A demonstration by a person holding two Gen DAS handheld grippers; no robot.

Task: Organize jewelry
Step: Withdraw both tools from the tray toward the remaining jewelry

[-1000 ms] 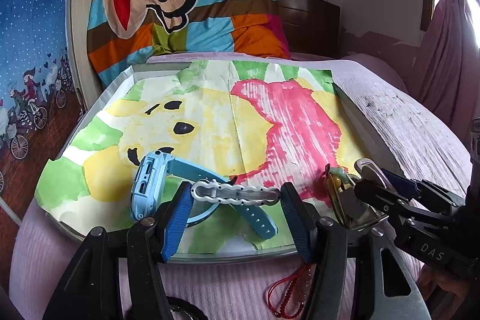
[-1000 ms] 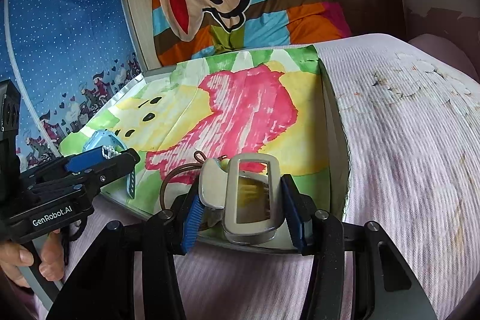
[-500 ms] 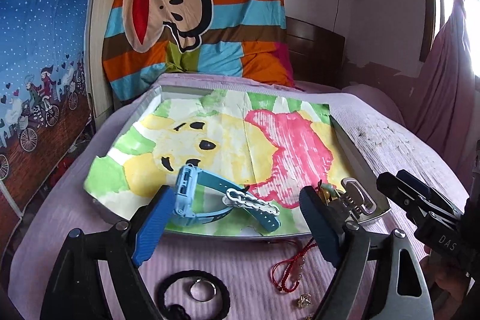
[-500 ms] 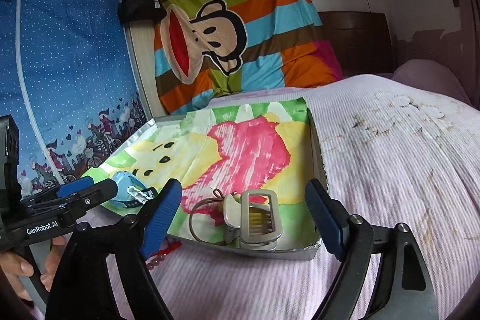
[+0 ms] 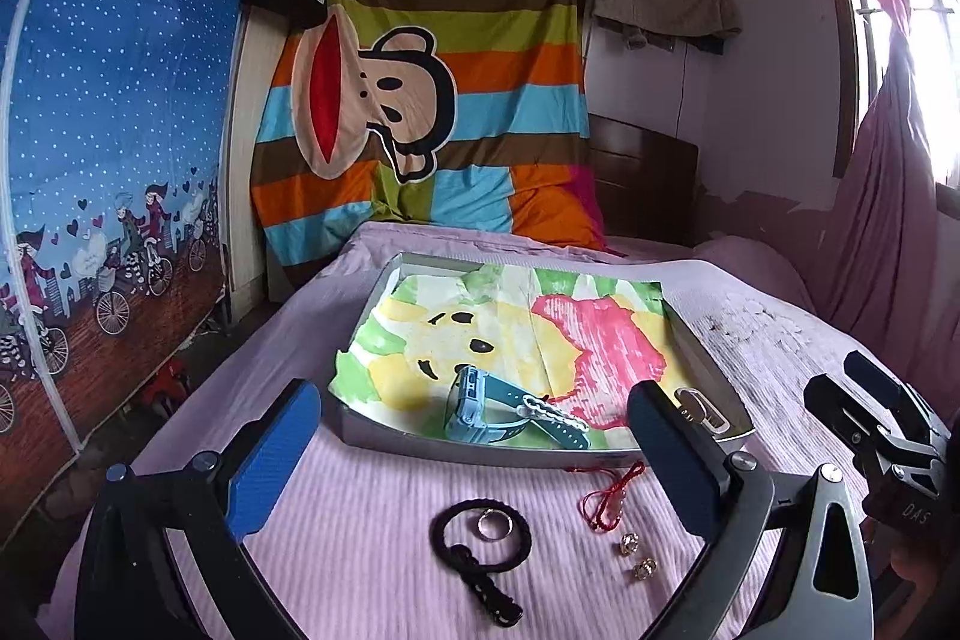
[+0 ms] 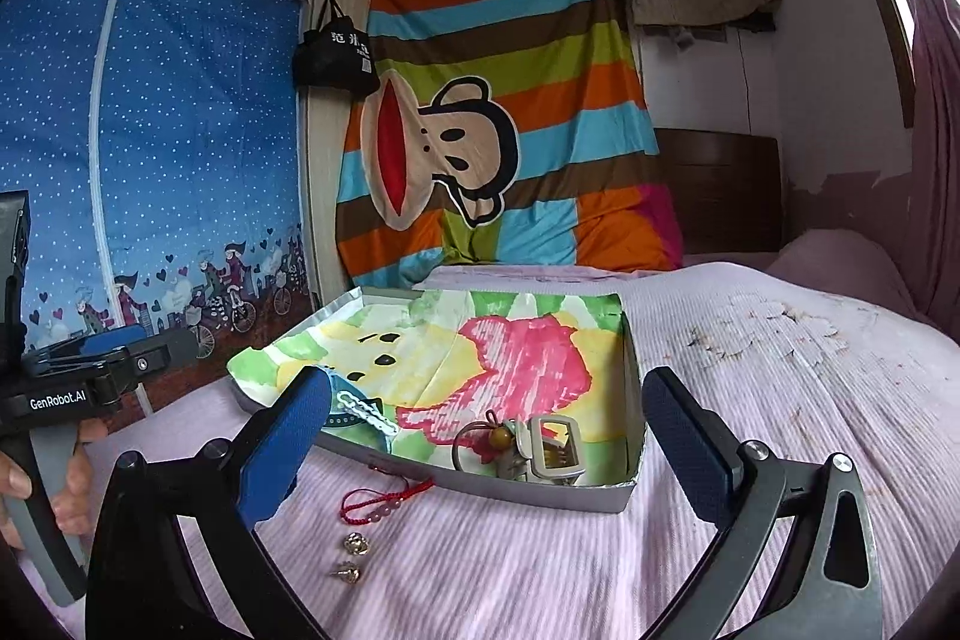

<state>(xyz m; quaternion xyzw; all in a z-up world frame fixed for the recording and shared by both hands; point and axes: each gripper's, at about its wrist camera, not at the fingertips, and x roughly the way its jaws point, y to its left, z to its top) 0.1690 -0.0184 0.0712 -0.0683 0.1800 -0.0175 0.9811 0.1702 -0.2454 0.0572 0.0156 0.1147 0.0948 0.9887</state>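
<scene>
Seen across a pink-covered bed [image 5: 372, 508]: a shallow grey tray [image 5: 456, 439] lined with a bright cartoon-print paper [image 5: 510, 334], the landmark for all that follows. Inside the tray, at its near edge, a blue watch [image 5: 480, 409] standing on its side, a white chain-like clip [image 5: 543, 409] draped over its strap. In the tray's near right corner, a cluster of a silver hair clip [image 6: 552, 451], a brown hair tie with a bead [image 6: 489, 442] and small metal pieces (too tangled to tell apart). Just outside the tray's front wall, on the bedspread, a red beaded cord [image 6: 375, 502]; nearer the cameras than that, two small gold earrings [image 6: 354, 556] side by side, and to their left a black braided bracelet [image 5: 480, 550] with a silver ring [image 5: 495, 524] lying inside its loop. Held above the bed short of the tray, left gripper [image 5: 480, 466] with blue pads [image 5: 273, 460] spread wide, grasping nothing. Likewise right gripper [image 6: 486, 451], fingers [image 6: 687, 451] wide apart and bare. Beyond the tray, a striped monkey-print blanket [image 5: 432, 112] hanging at the head of the bed
</scene>
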